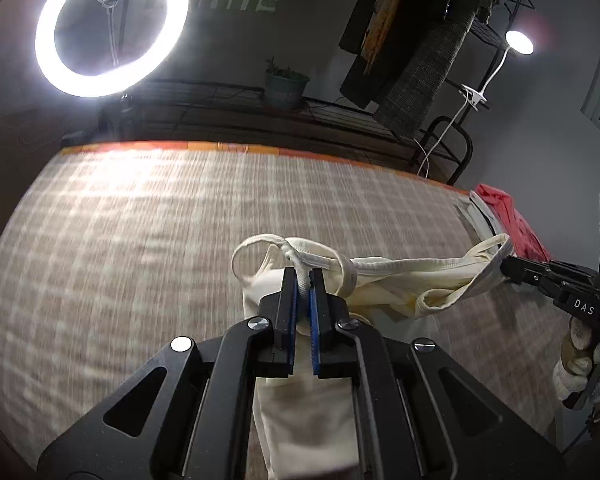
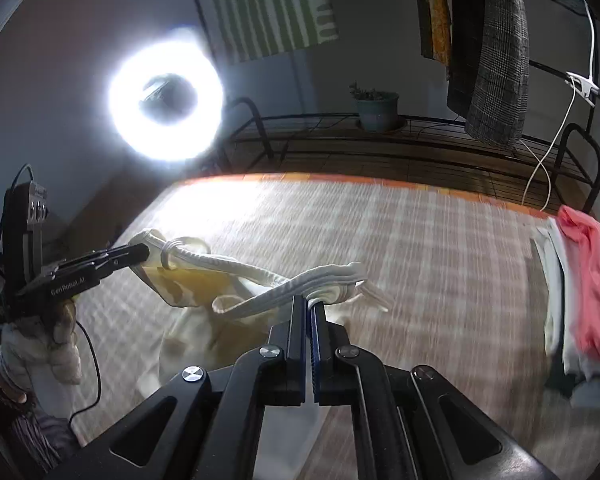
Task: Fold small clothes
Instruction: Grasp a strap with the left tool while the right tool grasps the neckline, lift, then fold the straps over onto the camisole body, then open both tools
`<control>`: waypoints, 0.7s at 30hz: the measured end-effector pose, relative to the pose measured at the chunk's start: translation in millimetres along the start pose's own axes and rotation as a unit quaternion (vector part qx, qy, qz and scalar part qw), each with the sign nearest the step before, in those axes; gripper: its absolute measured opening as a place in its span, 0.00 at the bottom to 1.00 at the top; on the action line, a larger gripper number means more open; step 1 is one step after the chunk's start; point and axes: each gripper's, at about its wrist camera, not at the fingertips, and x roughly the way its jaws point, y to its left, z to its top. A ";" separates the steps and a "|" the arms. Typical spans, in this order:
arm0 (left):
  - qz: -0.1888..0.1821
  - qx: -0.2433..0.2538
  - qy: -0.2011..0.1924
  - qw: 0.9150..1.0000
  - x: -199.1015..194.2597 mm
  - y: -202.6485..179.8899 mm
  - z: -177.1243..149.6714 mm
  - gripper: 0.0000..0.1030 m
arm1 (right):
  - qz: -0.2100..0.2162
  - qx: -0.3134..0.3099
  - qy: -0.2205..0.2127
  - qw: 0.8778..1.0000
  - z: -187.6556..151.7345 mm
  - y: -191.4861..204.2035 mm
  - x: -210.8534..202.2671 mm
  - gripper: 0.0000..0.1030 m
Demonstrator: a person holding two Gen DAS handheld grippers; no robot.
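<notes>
while both grippers (image 1: 304, 276) (image 2: 310, 300) clamp it, garment (image 1: 384, 280) hangs.

A lit ring light (image 1: 112, 28) and potted plant (image 1: 286, 86) stand behind the checkered mat (image 1: 140, 232).

Left gripper (image 1: 304, 280) pinches a shoulder strap of the cream tank top (image 1: 384, 284) between nearly closed jaws, raised above the surface. Right gripper (image 2: 311, 305), gripped by a gloved right hand (image 1: 584, 364), clamps the opposite strap at matching height.
</notes>
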 end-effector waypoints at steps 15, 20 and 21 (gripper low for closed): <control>0.021 -0.001 0.075 0.997 -17.6 15.0 -105.6 0.03 | -0.034 -0.062 0.050 0.996 -99.6 38.5 -19.7 0.02; 0.027 0.019 0.111 0.993 -31.3 15.9 -120.7 0.08 | -0.050 -0.041 0.114 0.991 -122.0 27.1 -24.7 0.31; 0.025 0.023 0.110 0.993 -37.8 15.9 -121.1 0.08 | -0.047 -0.033 0.115 0.992 -122.8 24.9 -29.2 0.31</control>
